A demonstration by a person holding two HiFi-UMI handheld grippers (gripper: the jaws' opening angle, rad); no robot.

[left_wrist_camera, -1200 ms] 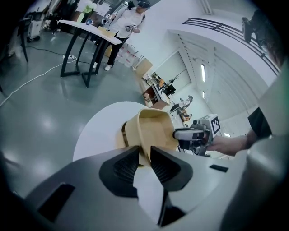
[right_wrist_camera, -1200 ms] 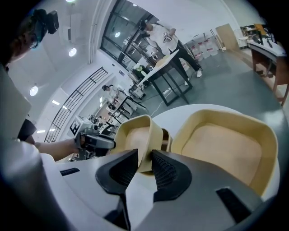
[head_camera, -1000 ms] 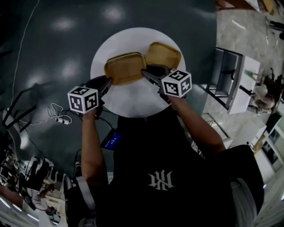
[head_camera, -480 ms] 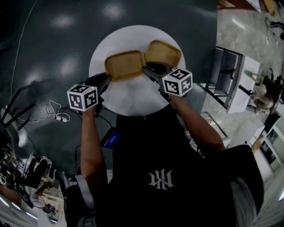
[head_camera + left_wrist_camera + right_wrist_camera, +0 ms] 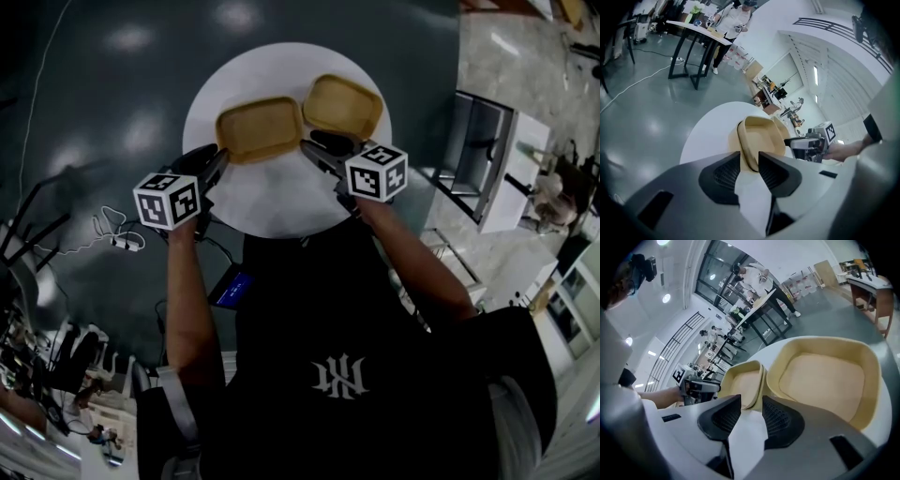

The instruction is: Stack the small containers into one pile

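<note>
Going across the round white desk (image 5: 272, 202), left to right.

First up, hanging just off the desk's left edge: black-and-white marker cube (image 5: 169, 199). Belongs to the left claw (image 5: 749, 157). Reaches in over that same edge, has just been opening, and now stands partway apart. Straddles the near-left corner rim of the left-hand shallow tan rounded-rectangle container (image 5: 260, 128), rim in the gap but not pinched, so nothing actually held.

That container next. Lies flat, open side up, on the desk's far half, a bit left of centre.

Just beside it, toward the desk's far right: right-hand shallow tan rounded-rectangle container (image 5: 343, 103). Also flat and open side up. Rims so close that touching or not is hard to call. Both down on the desk side by side, not stacked.

Then the right claw (image 5: 751, 398). Comes in over the desk's near-right part, aimed at the near-right corner of the left-hand container. Also just been opening, now spread wide, with that corner's rim loose between the tips. No grip there either.

Dark glossy floor (image 5: 112, 94) all round the desk.
</note>
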